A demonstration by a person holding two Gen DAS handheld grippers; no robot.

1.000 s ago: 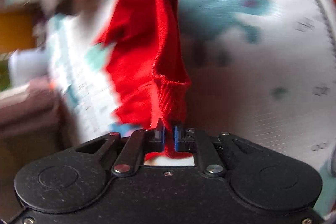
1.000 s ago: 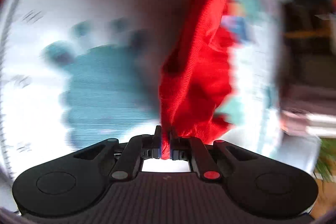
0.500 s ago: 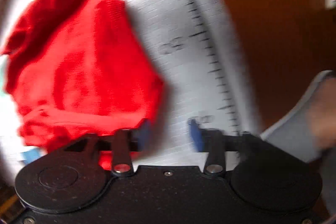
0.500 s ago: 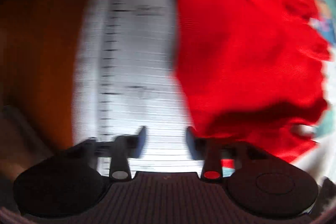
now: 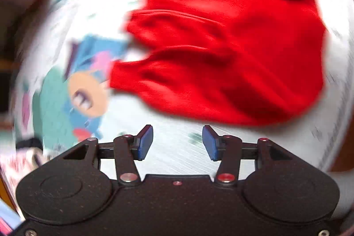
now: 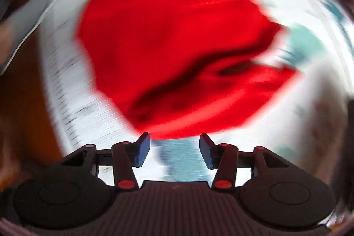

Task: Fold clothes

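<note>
L wrist, left hand-held gripper (image 5: 177,142): jaws just opened, apart, nothing betw. pads.
L wrist, red garment (image 5: 232,54): crumpled on printed mat (image 5: 168,147), just beyond gripper.
R wrist, right hand-held gripper (image 6: 174,153): jaws just opened, empty.
R wrist, red garment (image 6: 177,48): on mat (image 6: 73,90), near edge by fingertips; blurred.

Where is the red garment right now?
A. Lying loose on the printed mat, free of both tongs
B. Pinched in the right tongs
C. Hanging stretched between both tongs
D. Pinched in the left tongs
A. The red garment lies bunched on the mat, and both the left tongs and the right tongs stand open with only mat between their pads.
</note>
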